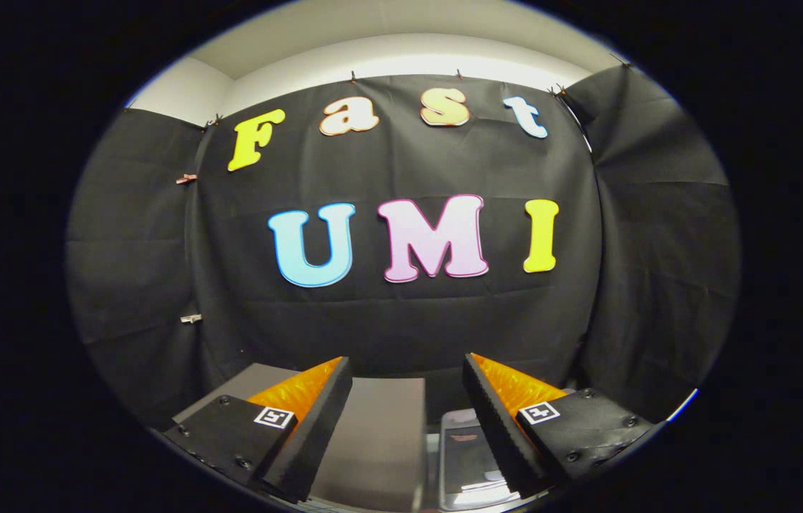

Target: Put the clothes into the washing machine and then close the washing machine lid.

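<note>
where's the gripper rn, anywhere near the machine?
In the gripper view the gripper is open and holds nothing, raised facing the black cloth wall; a grey panel and a glossy dark lid-like surface lie below between its fingers.

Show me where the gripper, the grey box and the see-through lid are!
gripper (407, 410): gripper view, gap between its open fingers.
grey box (380, 434): gripper view, flat top.
see-through lid (469, 463): gripper view, glossy panel's middle.
</note>
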The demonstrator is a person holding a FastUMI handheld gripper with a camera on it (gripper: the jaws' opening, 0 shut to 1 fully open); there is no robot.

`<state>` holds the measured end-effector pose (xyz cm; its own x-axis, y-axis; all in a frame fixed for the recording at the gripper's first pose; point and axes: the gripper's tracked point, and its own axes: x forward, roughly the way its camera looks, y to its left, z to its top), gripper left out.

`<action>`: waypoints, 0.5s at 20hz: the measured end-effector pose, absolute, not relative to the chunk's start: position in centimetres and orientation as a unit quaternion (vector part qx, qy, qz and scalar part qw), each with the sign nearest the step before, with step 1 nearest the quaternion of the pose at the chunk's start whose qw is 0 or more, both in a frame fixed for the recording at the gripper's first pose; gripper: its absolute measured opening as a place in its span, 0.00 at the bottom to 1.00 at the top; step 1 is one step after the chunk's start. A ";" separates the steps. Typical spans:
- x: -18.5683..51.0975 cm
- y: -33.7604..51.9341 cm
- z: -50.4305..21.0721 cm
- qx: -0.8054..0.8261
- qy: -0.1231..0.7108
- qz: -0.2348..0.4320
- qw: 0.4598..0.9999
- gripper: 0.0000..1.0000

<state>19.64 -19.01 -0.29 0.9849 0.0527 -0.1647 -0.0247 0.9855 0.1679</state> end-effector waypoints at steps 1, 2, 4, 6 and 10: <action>19.1 -16.8 -0.1 0.081 0.086 0.027 0.993 0.99; 18.6 -15.0 0.1 0.075 0.084 0.029 0.993 0.99; 17.5 -12.3 0.8 0.058 0.074 0.026 0.995 0.99; 15.9 -9.8 1.1 0.049 0.067 0.025 0.996 0.99; 13.3 -5.5 0.1 0.083 0.082 0.052 0.992 0.99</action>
